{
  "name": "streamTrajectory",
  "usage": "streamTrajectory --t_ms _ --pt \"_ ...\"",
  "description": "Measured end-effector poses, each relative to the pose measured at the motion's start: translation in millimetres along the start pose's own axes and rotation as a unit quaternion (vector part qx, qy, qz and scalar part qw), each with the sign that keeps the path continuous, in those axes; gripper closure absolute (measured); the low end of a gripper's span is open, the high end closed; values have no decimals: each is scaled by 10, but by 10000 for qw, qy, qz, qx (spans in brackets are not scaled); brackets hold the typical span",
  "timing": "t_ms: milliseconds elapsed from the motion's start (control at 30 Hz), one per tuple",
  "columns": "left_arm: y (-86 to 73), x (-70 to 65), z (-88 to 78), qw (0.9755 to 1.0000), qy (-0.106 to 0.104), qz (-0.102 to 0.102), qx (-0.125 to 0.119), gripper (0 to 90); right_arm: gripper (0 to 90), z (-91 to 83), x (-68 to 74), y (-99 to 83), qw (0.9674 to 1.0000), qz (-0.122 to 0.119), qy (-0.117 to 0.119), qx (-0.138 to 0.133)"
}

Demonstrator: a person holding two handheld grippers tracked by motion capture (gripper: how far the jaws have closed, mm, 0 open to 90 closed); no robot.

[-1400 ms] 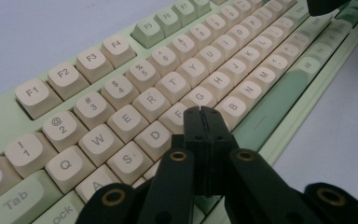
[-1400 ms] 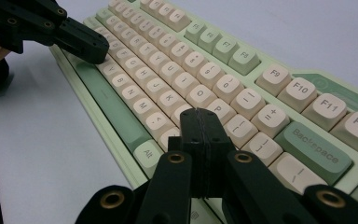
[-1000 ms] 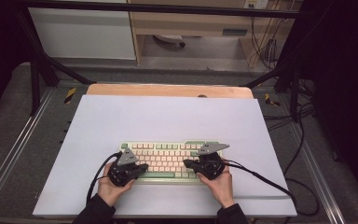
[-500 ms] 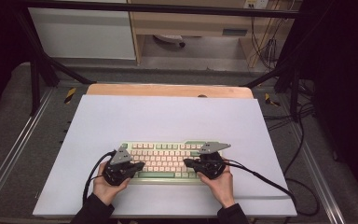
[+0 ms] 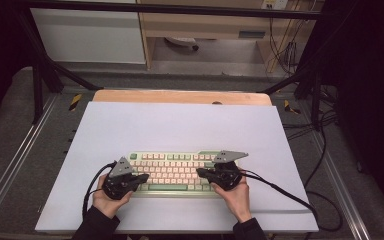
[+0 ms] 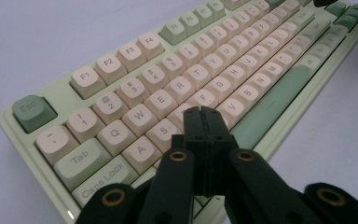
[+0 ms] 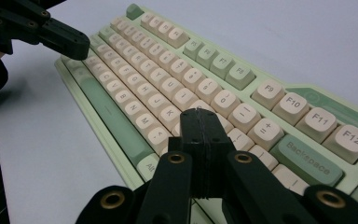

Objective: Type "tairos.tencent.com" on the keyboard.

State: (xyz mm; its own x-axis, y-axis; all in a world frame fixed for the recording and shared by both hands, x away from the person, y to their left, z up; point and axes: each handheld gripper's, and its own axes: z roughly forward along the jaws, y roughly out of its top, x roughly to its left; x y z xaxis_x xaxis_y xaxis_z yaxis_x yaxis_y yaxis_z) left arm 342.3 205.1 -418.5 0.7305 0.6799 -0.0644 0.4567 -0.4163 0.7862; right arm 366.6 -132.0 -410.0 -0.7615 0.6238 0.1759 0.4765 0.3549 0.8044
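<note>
A pale green keyboard (image 5: 175, 167) with cream keys lies near the front of the light mat. My left gripper (image 5: 145, 177) hovers at the keyboard's left end, pointing right, with its jaws shut and nothing in them. In the left gripper view its closed tips (image 6: 204, 113) sit just above the keys to the right of the S key (image 6: 165, 130). My right gripper (image 5: 200, 173) rests at the keyboard's right end, pointing left, jaws shut and empty. In the right gripper view its tips (image 7: 200, 114) hang over keys beside the K key (image 7: 171, 112), and the left gripper (image 7: 77, 46) shows farther off.
The light mat (image 5: 180, 125) covers the table, with a wooden edge (image 5: 180, 96) behind it. Black cables (image 5: 285, 192) trail from both grippers across the mat's front. Metal rails run along both sides, and a dark frame stands at the back.
My left gripper has drawn back a little to the left along the keyboard, and its grey top plate has come into sight. The right gripper has stayed still.
</note>
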Motion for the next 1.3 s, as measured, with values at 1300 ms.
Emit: streamTrajectory --t_ms 1300 --pt "-83 187 -161 9997 160 -136 -126 900 900 540 38 119 9989 90 -280 365"
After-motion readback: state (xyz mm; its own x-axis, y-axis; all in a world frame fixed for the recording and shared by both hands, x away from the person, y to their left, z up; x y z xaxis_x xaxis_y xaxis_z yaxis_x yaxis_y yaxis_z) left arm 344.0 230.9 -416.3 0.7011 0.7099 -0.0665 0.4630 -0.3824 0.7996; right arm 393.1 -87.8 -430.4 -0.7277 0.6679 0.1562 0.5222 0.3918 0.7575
